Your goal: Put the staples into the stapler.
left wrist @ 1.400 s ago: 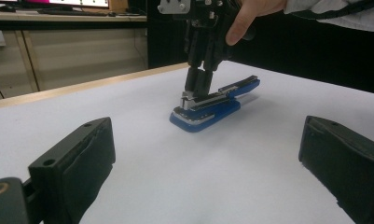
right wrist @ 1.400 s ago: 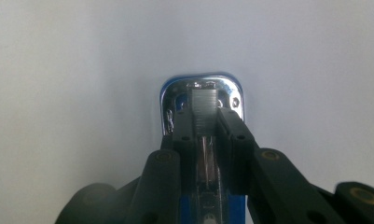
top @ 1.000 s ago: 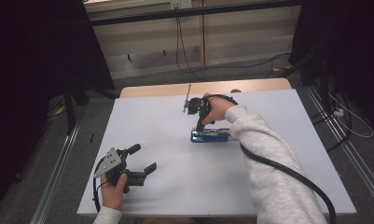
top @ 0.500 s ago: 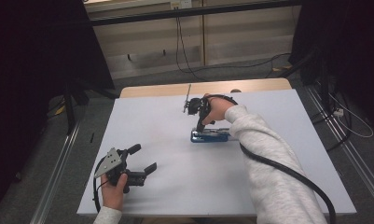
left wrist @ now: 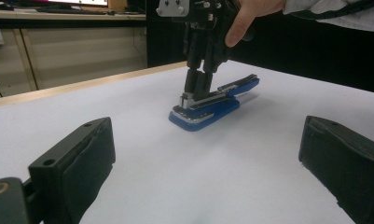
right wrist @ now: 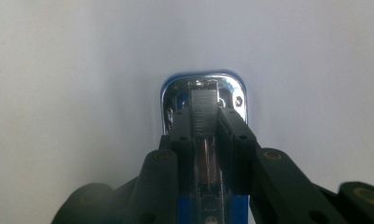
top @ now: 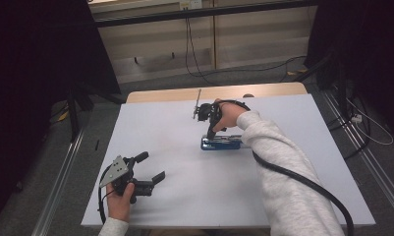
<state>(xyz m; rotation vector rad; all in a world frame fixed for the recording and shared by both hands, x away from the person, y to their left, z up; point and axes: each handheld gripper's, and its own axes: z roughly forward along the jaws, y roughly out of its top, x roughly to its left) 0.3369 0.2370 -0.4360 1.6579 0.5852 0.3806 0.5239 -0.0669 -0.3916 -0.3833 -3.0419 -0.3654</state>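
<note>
My right tool (top: 210,132) is black, its jaws black against the stapler (top: 222,143), which is bright blue with a shiny chrome front plate. White table (top: 184,196) with a pale wood edge. My left tool (top: 153,168): black, grey plate on top. Light grey sleeve (top: 278,167), black cable (top: 302,179).

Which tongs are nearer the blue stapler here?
Right. The right tongs are closed on the blue stapler; the left tongs sit open, apart, near the table's front-left corner.
</note>
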